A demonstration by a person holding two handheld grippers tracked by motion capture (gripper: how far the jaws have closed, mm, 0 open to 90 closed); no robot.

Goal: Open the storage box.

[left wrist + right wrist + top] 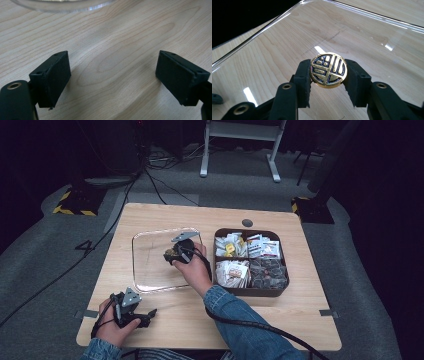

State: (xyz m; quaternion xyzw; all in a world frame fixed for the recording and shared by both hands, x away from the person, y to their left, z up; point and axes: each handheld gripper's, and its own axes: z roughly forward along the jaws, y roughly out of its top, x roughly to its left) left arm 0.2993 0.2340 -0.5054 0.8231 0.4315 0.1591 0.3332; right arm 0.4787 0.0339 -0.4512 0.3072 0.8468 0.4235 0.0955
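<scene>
Pale wood is carrying everything: the table is bearing a clear tray left of its middle and a dark compartment box toward its right edge, the box's four sections holding packets too small to name. The right gripper is hanging over the tray's right half in the high view, near its far right corner, its jaws standing narrow and clamping a round gold-and-black disc by its rim. The disc is standing nearly on edge with its patterned face turning toward the gripper's camera; being round, it is showing no long axis, though its central gold bar is running roughly up and down. Its lower edge is seeming to float just clear of the tray floor, though glare is making that hard to judge. The left gripper is resting near the table's near left corner, jaws spread wide with nothing between them, the tray's rim cut off at the top of its view.
</scene>
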